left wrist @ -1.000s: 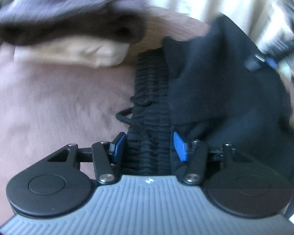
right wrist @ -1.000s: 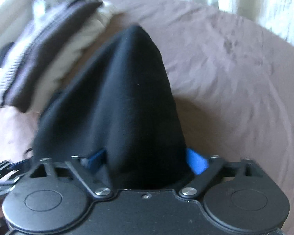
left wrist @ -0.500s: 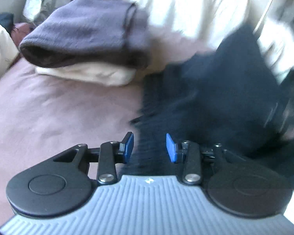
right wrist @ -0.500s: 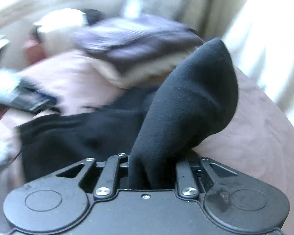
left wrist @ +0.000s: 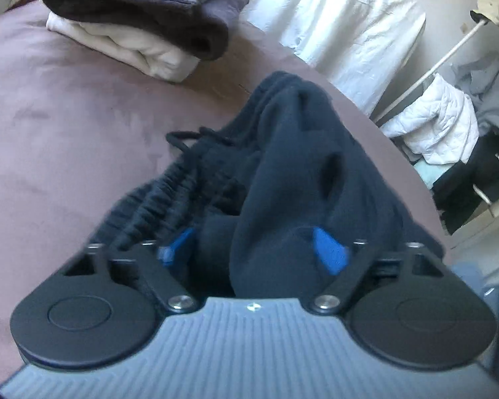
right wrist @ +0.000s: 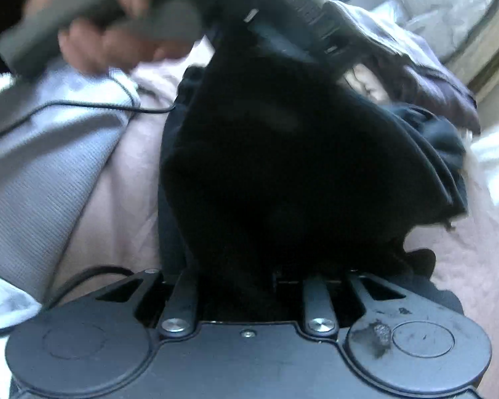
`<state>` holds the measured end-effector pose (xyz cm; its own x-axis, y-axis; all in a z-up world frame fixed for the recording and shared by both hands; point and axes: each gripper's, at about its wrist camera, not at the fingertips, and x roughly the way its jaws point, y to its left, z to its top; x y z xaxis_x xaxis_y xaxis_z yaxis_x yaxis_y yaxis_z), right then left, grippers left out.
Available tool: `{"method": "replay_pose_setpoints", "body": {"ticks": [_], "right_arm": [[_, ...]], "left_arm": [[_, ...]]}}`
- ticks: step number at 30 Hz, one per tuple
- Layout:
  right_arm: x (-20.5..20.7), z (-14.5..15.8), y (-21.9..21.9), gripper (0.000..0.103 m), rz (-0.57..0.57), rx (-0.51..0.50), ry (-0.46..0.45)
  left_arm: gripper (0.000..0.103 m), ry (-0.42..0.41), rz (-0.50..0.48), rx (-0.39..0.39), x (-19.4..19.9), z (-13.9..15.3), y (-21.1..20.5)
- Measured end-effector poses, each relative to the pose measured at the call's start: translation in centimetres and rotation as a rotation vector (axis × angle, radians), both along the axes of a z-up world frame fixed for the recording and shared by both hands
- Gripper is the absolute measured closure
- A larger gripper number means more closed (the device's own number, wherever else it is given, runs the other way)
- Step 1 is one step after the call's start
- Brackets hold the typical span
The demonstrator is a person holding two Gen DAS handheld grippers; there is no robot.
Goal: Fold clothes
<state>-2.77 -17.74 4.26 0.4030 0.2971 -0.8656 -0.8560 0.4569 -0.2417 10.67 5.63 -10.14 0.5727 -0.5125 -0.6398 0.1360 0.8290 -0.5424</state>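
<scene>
On my left, my left gripper [left wrist: 254,249] pinches a thick bunched fold of the black pants [left wrist: 296,166], which lie on the mauve bedspread [left wrist: 66,126] near a folded stack [left wrist: 139,23]. On my right, my right gripper [right wrist: 252,276] has dark fabric heaped between its fingers, probably clamped though they are hidden, the jaws easing apart.

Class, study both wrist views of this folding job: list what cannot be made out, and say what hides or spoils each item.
- Right wrist view: the right tongs pads are buried under the black garment; their contact is unseen.
- Right wrist view: the hand at top left is motion-blurred; what it holds is unclear.
- Left wrist view: the garment's type stays unclear, bunched between the left tongs.
- Left wrist view: the folded pile is cut off by the top edge.
</scene>
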Motion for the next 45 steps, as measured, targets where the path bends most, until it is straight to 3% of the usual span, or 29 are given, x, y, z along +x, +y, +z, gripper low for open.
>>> {"method": "replay_pose_setpoints", "body": {"ticks": [1,2,4,9,11,13,15,18,19,20,22,23,24,25,28,32,38,42,45], "right_arm": [[0.3,0.8,-0.5,0.075,-0.012,0.02,0.019],[0.8,1.7,-0.9,0.075,-0.023,0.043,0.037],[2.6,3.5,-2.1,0.075,-0.051,0.096,0.077],[7.7,7.8,-5.4,0.075,-0.129,0.226,0.199],[9.5,9.1,-6.5,0.074,-0.154,0.266,0.256],[10.2,9.7,-7.1,0.073,-0.132,0.245,0.333],[10.0,9.7,-7.1,0.072,-0.094,0.156,0.347],[8.1,8.3,-5.9,0.047,-0.078,-0.064,0.241],[7.0,7.3,-5.3,0.038,-0.067,-0.13,0.184],[5.8,6.1,-4.6,0.037,-0.039,-0.185,0.127],[3.3,3.9,-3.5,0.033,0.006,-0.257,0.018],[2.3,2.6,-2.8,0.023,-0.005,-0.286,-0.036],[1.7,1.7,-2.3,0.022,-0.023,-0.303,-0.07],[1.3,1.2,-2.0,0.022,-0.054,-0.3,-0.075],[0.3,2.0,-2.2,0.022,-0.089,-0.22,-0.07],[-1.3,5.3,-3.9,0.022,-0.071,-0.088,-0.082],[-0.5,10.6,-5.5,0.017,-0.095,0.23,0.082],[4.7,12.4,-6.1,0.011,-0.261,0.357,0.15],[11.2,10.5,-7.2,0.008,-0.46,0.44,0.305]], "left_arm": [[0.075,0.002,-0.01,0.012,0.2,0.3,0.3],[0.083,-0.008,-0.028,0.01,0.2,0.6,0.6],[0.09,-0.038,-0.054,0.015,-0.3,1.2,0.9],[0.097,-0.003,-0.067,0.046,-0.3,0.3,1.0],[0.096,0.008,-0.068,0.02,-0.1,-0.4,1.3],[0.096,0.019,-0.062,-0.025,0.2,-0.7,1.7],[0.096,0.002,-0.06,-0.035,0.2,-0.6,2.0],[0.095,-0.035,-0.035,-0.049,0.1,-0.2,2.6],[0.09,-0.04,-0.026,-0.064,0.1,-0.2,2.9],[0.088,-0.045,-0.015,-0.09,0.2,-0.3,3.2],[0.069,-0.061,0.026,-0.166,0.1,-0.5,4.0],[0.063,-0.066,0.047,-0.193,0.1,-0.5,4.3],[0.056,-0.067,0.059,-0.218,0.2,-0.5,4.5],[0.054,-0.067,0.058,-0.234,0.3,-0.5,4.4],[0.054,-0.067,0.042,-0.241,0.5,-0.4,3.7],[0.054,-0.062,0.007,-0.218,0.4,-0.3,1.9],[0.054,-0.073,-0.035,-0.127,-0.2,0.4,0.2],[0.054,-0.069,-0.041,-0.144,-0.4,0.2,0.5],[0.054,-0.079,-0.056,-0.153,-0.5,0.0,0.5]]}}
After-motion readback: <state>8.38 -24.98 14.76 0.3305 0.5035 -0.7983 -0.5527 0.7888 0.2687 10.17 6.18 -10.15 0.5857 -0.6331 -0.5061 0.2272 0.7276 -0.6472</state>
